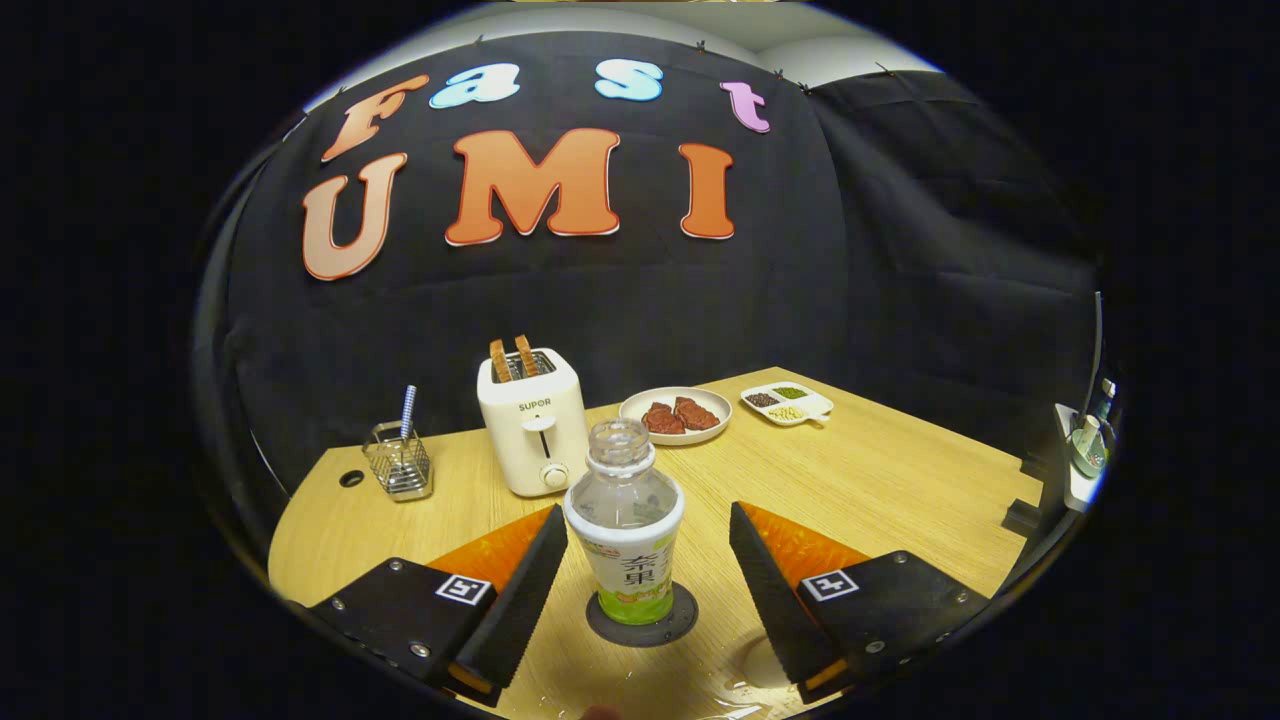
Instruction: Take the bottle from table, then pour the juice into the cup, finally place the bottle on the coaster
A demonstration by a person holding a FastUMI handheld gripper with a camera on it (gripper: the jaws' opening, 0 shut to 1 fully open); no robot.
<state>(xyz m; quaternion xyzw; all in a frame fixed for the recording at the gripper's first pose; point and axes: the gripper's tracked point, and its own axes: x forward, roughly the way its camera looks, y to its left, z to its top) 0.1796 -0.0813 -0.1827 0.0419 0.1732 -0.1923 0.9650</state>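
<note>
A clear, uncapped bottle [628, 520] stands upright on a dark round coaster [642, 618] on the wooden table [880, 480]. The gripper [648, 580] has its jaws spread wide, one on each side of the bottle, touching nothing. Farther back stand a white toaster [531, 420], a wire utensil holder [398, 462] to the left, and a plate of food [676, 413] to the right.

Clear glossy plastic bottle [627, 520], paper-like label, on a matt dark coaster [642, 618]. Table [880, 480]: pale wood grain, smooth. Toaster [533, 420] glossy plastic; wire basket [398, 463] shiny metal.
</note>
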